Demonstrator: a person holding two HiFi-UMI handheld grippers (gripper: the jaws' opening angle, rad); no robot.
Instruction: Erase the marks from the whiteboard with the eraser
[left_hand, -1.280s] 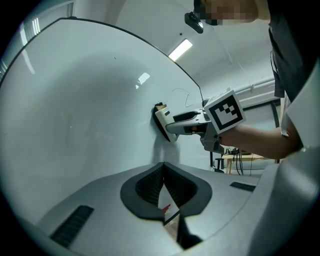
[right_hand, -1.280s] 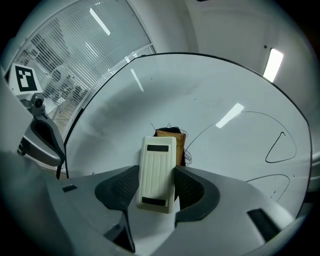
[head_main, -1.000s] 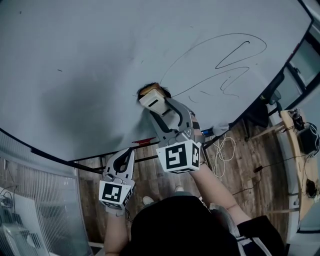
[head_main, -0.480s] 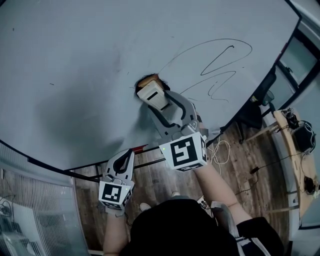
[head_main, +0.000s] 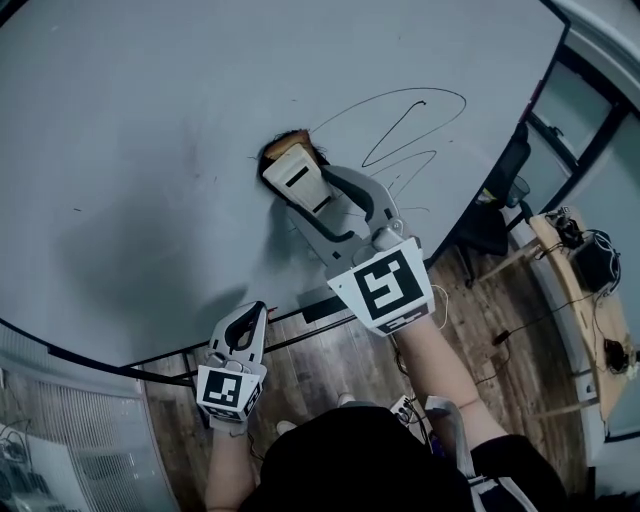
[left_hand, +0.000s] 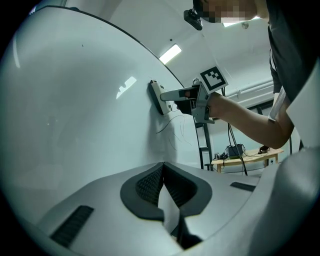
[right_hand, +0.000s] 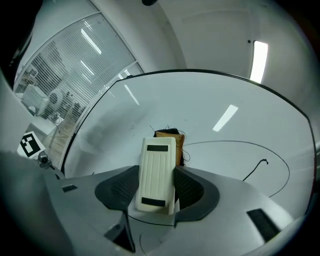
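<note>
The whiteboard (head_main: 150, 140) fills the head view, with thin black looping marks (head_main: 410, 115) at its upper right. My right gripper (head_main: 305, 192) is shut on the white ribbed eraser (head_main: 298, 176), whose dark brown felt face is pressed against the board just left of the marks. In the right gripper view the eraser (right_hand: 157, 172) stands between the pads, and a curved mark (right_hand: 250, 150) runs to its right. My left gripper (head_main: 250, 318) hangs low by the board's bottom edge. It is shut and holds nothing (left_hand: 162, 181). In its view, the eraser (left_hand: 157, 97) is flat on the board.
Below the board lie a wooden floor (head_main: 500, 300), loose white cables (head_main: 440, 300) and the black frame of the board's stand (head_main: 300, 335). A wooden desk with equipment (head_main: 580, 250) and a dark chair (head_main: 505, 190) stand at the right. Window blinds (right_hand: 65, 75) are at the left.
My right arm has stretched further, carrying the eraser up the board beside the left end of the marks. The head view has swung a little. The left gripper has stayed low.
</note>
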